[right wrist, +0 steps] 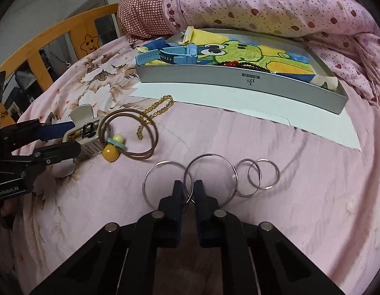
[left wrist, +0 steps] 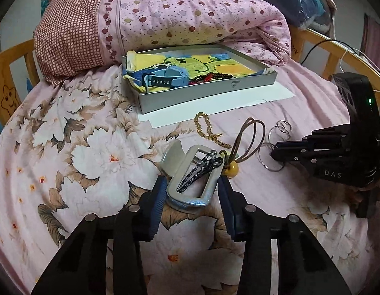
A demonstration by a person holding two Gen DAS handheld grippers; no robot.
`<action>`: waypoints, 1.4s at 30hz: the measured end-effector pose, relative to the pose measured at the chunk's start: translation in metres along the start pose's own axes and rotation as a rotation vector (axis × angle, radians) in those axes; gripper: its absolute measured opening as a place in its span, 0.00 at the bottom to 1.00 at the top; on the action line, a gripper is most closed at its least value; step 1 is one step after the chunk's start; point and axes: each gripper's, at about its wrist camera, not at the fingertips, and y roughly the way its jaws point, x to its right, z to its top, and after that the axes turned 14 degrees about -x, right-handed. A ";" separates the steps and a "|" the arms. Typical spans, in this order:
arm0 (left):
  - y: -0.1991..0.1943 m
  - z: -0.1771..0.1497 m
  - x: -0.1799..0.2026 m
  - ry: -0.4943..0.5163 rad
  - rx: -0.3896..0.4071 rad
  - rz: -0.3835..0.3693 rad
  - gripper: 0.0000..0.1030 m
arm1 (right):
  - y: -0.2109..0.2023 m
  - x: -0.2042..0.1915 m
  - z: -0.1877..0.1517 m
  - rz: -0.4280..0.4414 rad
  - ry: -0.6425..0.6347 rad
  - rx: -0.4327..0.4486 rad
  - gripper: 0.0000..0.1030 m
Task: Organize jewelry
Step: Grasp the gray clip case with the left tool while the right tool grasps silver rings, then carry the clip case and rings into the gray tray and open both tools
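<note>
A bed covered with a pink floral sheet (right wrist: 263,196) holds scattered jewelry. At the near left, the left gripper (left wrist: 190,191) has its blue-padded jaws narrowed around a silver rectangular hair clip (left wrist: 190,184), the pads against its sides; the clip lies on the sheet. Just right of the clip lie a brown cord loop with a yellow bead (right wrist: 131,135) and, slightly farther, a gold chain bracelet (right wrist: 153,115). At the near centre, the right gripper (right wrist: 188,189) has its jaws almost closed, pinching the crossing rims of two large silver rings (right wrist: 209,177) that lie flat on the sheet; two smaller linked silver rings (right wrist: 262,177) rest just to their right. Farther back, a shallow grey cardboard box (right wrist: 239,78) sits on a white sheet of paper (right wrist: 239,103). Inside it, on a cartoon frog drawing, lie a light blue wristwatch (right wrist: 177,54) at the left and a string of dark beads (right wrist: 246,65) near the middle. A rolled pink fruit-print quilt (left wrist: 190,17) lies beyond the box.
</note>
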 end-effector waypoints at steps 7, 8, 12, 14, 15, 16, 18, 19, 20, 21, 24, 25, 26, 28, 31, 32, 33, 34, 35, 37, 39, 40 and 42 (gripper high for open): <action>0.003 -0.002 0.005 0.031 -0.028 0.030 0.35 | -0.002 -0.011 -0.010 0.035 0.020 -0.012 0.06; 0.005 -0.001 0.005 0.037 -0.037 0.030 0.35 | -0.002 -0.011 -0.010 0.038 0.023 -0.013 0.06; 0.009 0.001 0.005 0.046 -0.047 0.038 0.35 | -0.001 -0.011 -0.008 0.046 0.045 -0.026 0.07; 0.010 0.001 0.005 0.043 -0.046 0.047 0.35 | 0.000 -0.011 -0.008 0.042 0.049 -0.031 0.07; 0.009 0.001 0.005 0.040 -0.045 0.049 0.35 | 0.000 -0.012 -0.008 0.037 0.048 -0.031 0.07; 0.009 0.001 0.005 0.037 -0.044 0.050 0.35 | 0.000 -0.013 -0.009 0.033 0.048 -0.031 0.07; 0.006 0.000 0.005 0.031 -0.040 0.050 0.34 | -0.001 -0.014 -0.011 0.035 0.052 -0.031 0.07; 0.004 -0.002 0.006 0.030 -0.040 0.053 0.34 | -0.002 -0.016 -0.013 0.037 0.052 -0.030 0.07; 0.001 -0.004 0.007 0.029 -0.039 0.056 0.34 | -0.003 -0.016 -0.014 0.039 0.051 -0.030 0.07; -0.002 -0.006 0.008 0.029 -0.038 0.057 0.34 | -0.005 -0.018 -0.018 0.042 0.050 -0.029 0.06; -0.012 -0.016 0.013 0.025 -0.041 0.056 0.34 | -0.010 -0.023 -0.030 0.057 0.051 -0.030 0.06; -0.016 -0.019 0.014 0.024 -0.042 0.053 0.34 | -0.011 -0.025 -0.034 0.061 0.050 -0.032 0.06; -0.020 -0.025 0.017 0.022 -0.041 0.052 0.34 | -0.013 -0.028 -0.039 0.068 0.051 -0.035 0.06; -0.027 -0.032 0.022 0.020 -0.042 0.044 0.34 | -0.018 -0.032 -0.050 0.077 0.052 -0.035 0.06; -0.038 -0.043 0.031 0.013 -0.043 0.023 0.34 | -0.027 -0.034 -0.064 0.094 0.071 -0.031 0.06; -0.042 -0.046 0.034 0.008 -0.040 0.014 0.34 | -0.030 -0.034 -0.066 0.095 0.077 -0.027 0.06; -0.046 -0.049 0.037 0.005 -0.034 0.003 0.34 | -0.034 -0.034 -0.071 0.095 0.086 -0.020 0.06; -0.050 -0.052 0.041 0.006 -0.029 -0.003 0.34 | -0.039 -0.032 -0.076 0.097 0.099 -0.013 0.05; -0.053 -0.054 0.044 0.005 -0.025 -0.008 0.34 | -0.041 -0.032 -0.079 0.099 0.106 -0.010 0.05; -0.059 -0.056 0.049 0.002 -0.021 -0.023 0.34 | -0.049 -0.030 -0.085 0.099 0.118 -0.002 0.05; -0.065 -0.058 0.054 0.003 -0.008 -0.033 0.34 | -0.056 -0.031 -0.087 0.097 0.121 0.011 0.05; -0.068 -0.058 0.056 0.003 -0.003 -0.037 0.34 | -0.059 -0.031 -0.087 0.097 0.122 0.018 0.04; -0.072 -0.057 0.059 0.001 0.006 -0.044 0.34 | -0.066 -0.032 -0.086 0.099 0.122 0.038 0.03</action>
